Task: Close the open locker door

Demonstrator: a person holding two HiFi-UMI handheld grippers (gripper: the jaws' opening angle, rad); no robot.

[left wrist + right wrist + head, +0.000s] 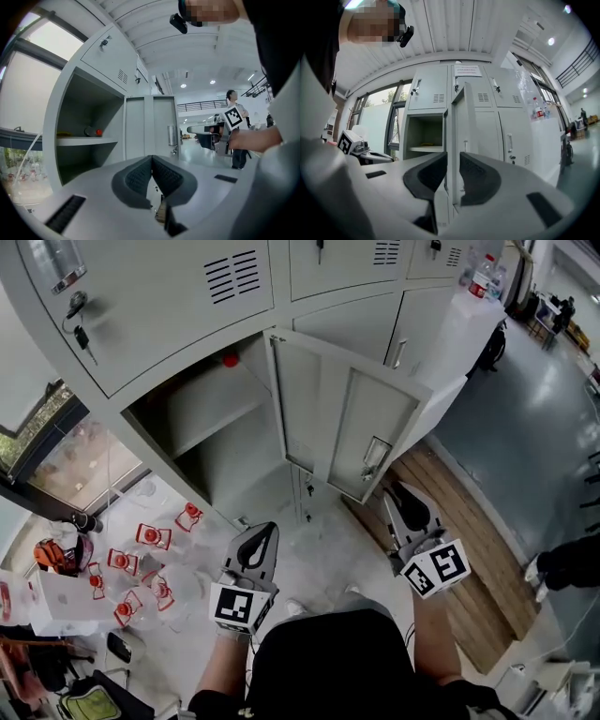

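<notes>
The grey locker door stands swung out from the bank of lockers, its latch on the free edge. Behind it the compartment is open, with a shelf and a red-capped thing on it. My left gripper hangs low in front of the compartment, shut and holding nothing. My right gripper is just below the door's free lower corner, apart from it, its jaws a narrow gap apart. The left gripper faces the door. The right gripper frames the door's edge.
Several clear bottles with red labels lie on the floor at the left, beside bags. A wooden strip runs along the locker base at the right. Bottles stand on top of the lockers. Keys hang from an upper door.
</notes>
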